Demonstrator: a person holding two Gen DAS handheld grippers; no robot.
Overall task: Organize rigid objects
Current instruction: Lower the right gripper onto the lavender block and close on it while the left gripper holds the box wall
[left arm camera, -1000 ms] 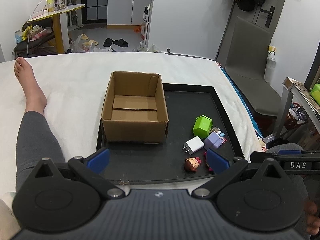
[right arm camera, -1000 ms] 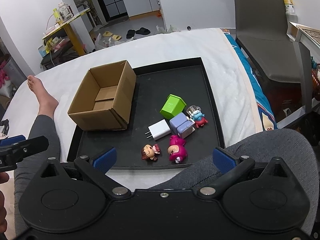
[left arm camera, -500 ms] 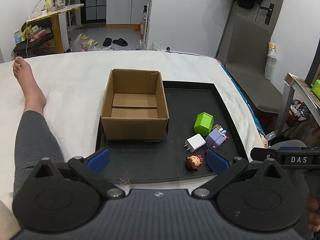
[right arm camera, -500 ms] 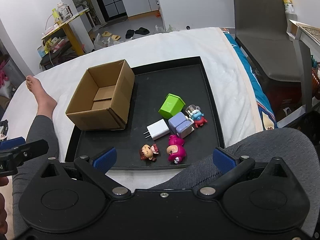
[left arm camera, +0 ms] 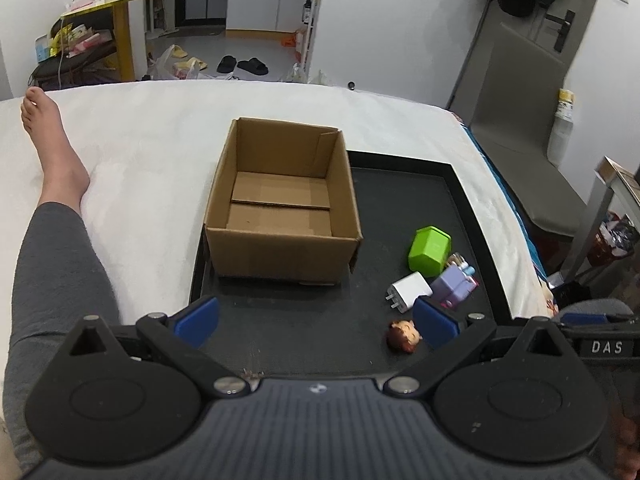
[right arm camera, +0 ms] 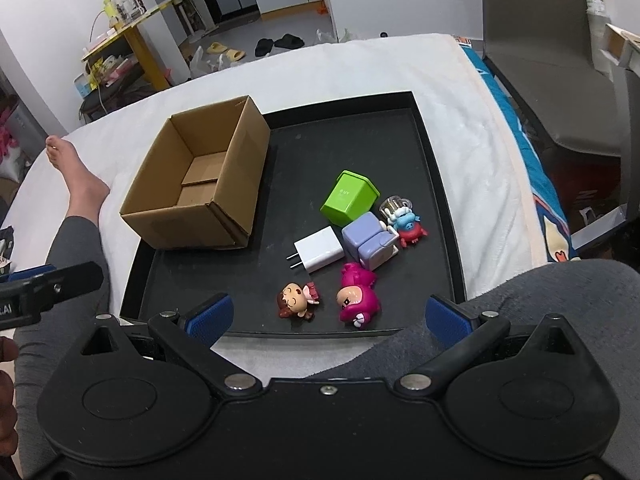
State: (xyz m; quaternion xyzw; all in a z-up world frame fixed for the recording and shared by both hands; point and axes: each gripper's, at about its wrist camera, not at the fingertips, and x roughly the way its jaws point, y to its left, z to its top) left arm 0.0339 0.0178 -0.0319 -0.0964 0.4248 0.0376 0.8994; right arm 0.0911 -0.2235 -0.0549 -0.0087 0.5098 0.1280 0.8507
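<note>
Nothing is sorted yet: the box (right arm camera: 196, 184) on the black tray (right arm camera: 436, 184) is empty, and the toys, charger (right arm camera: 320, 254) and green bin (right arm camera: 349, 198) lie loose beside it. Both left tongs (left arm camera: 316, 320) and right tongs (right arm camera: 328, 316) hover wide apart, holding nothing. Next, I judge, the right tongs must drop onto the nearest figurine (right arm camera: 296, 300).

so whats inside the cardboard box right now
Nothing: the cardboard box shows only its bare folded bottom flaps. In the right wrist view its near wall hides a strip of the floor.
</note>
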